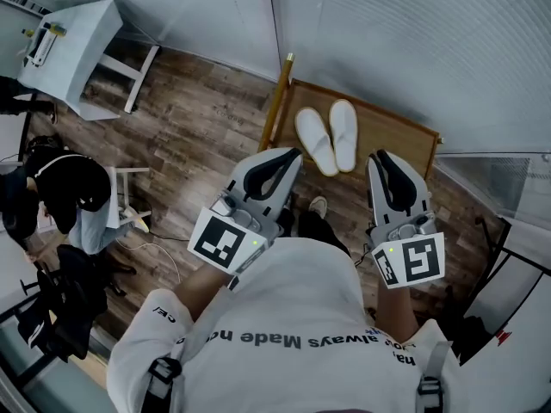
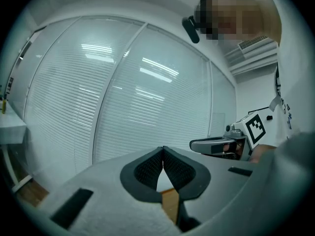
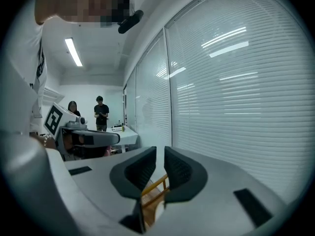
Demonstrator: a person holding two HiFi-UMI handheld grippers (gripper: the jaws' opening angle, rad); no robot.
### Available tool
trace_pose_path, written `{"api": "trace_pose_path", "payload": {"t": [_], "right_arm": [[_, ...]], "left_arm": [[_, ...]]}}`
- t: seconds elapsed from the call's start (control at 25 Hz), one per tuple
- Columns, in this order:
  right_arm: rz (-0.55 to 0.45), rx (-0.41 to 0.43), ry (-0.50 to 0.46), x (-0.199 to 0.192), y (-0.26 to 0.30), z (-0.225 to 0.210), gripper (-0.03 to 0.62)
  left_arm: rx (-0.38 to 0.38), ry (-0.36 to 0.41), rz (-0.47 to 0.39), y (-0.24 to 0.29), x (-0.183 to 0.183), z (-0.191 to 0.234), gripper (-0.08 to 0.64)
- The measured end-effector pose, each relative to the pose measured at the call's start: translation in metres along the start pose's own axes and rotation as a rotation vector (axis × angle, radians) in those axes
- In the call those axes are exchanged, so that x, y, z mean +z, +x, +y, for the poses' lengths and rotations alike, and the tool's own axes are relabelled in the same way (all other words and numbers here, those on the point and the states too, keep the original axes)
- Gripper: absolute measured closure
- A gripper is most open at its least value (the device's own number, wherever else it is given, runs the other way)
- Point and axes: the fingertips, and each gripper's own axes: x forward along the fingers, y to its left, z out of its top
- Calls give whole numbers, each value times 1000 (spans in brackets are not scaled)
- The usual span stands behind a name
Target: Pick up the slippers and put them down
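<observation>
White slippers (image 1: 343, 134) lay side by side on the low wooden bench (image 1: 392, 132) against the blinds (image 1: 413, 50), in the bench's left half. Their toes pointed toward the bench's back edge and their heels reached toward its front edge. The left one was angled a little, and the two looked to touch along their inner sides.

You held both grippers in front of your chest, short of the bench and apart from the slippers. Your left gripper (image 1: 298, 152) pointed at the bench's left front corner. In its own view the left gripper (image 2: 163, 149) had its ribbed black pads meeting at the tips with nothing caught between them.

Your right gripper (image 1: 376, 155) sat near the middle of the bench's front edge. In its own view the right gripper (image 3: 160, 152) had its jaws drawn together, only a thin slit showing between them, and nothing was held there.

Wood-patterned floor (image 1: 198, 136) spread to the left of the bench.
</observation>
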Motion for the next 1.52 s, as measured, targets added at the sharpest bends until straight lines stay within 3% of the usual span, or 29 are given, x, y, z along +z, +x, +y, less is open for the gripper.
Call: {"api": "trace_pose_path", "payload": {"t": [0.28,0.68,0.92,1.52], "right_arm": [[108,-22,2,-72,23,-11,512],[200,-50,79,-177,47,-30,499],[285,-32,120,-248,73,-35,477],[437,-25,196,-401,133,-53,431]], "left_arm": [[19,-30,74,12,-58,15,548],[28,-68,98,29,-123,23,548],[24,-95,153,40,-175,29,548],[59,-131,172,71,-286,61,548]]}}
